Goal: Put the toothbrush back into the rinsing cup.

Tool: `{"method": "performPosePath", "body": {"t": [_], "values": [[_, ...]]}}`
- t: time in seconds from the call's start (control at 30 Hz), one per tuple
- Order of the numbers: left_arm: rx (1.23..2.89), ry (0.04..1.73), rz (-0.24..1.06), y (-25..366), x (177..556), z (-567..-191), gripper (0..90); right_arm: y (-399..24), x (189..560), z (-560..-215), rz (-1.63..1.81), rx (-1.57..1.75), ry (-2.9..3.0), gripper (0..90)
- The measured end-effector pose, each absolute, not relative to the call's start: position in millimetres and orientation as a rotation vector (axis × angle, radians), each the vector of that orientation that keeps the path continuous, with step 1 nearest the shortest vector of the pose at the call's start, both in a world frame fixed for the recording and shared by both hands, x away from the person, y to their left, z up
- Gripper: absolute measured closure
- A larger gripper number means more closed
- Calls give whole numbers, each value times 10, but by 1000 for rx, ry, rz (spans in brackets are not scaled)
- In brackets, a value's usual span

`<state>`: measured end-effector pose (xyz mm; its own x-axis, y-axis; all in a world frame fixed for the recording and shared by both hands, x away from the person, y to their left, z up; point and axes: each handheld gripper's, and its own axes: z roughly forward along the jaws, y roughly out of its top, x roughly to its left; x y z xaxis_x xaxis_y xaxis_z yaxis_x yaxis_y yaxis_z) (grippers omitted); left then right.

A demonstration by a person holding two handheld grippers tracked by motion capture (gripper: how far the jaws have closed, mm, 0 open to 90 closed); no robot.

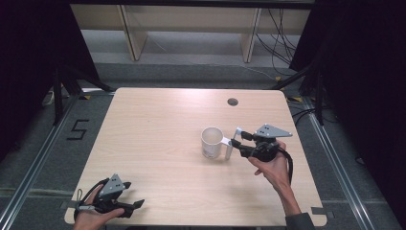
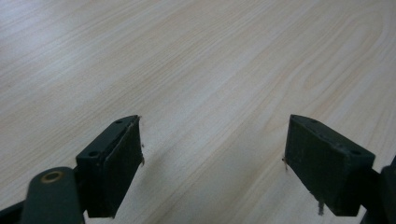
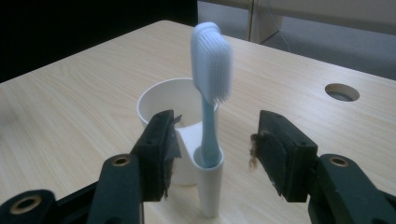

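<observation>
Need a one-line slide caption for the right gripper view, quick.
Right gripper open, fingers either side of a blue toothbrush standing upright in its white holder beside the white cup.

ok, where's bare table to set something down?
Free: the table left of the cup, up to the far edge, and the near middle between both claws. Crowded: right claw around the toothbrush holder beside the cup.

My tabletop (image 1: 158, 129): light wood grain, rounded corners, centre of frame. Round cable hole (image 1: 232, 101) near its far edge, right of middle. Grey floor around; number marking (image 1: 77, 129) at left. Wooden shelf legs (image 1: 134, 33) top. Cables (image 1: 280, 38) upper right. Dark curtains both sides.
</observation>
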<state>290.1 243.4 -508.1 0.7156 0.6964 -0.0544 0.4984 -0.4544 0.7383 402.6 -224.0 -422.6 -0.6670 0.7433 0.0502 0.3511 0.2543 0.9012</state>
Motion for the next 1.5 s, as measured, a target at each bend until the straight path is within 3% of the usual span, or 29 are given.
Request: {"method": "performPosePath", "body": {"t": [0.7,1.03,1.5], "values": [[2132,915,334,2430,2899,-5079,183,-2447,3742,-4218,1407,1040,2138,419],[2149,910,354,2487,2895,-5061,183,-2422,3621,-4294,1363,1103,2148,310],[2141,906,346,2482,2882,-5073,183,-2415,3473,-4356,1332,1120,2179,269]]}}
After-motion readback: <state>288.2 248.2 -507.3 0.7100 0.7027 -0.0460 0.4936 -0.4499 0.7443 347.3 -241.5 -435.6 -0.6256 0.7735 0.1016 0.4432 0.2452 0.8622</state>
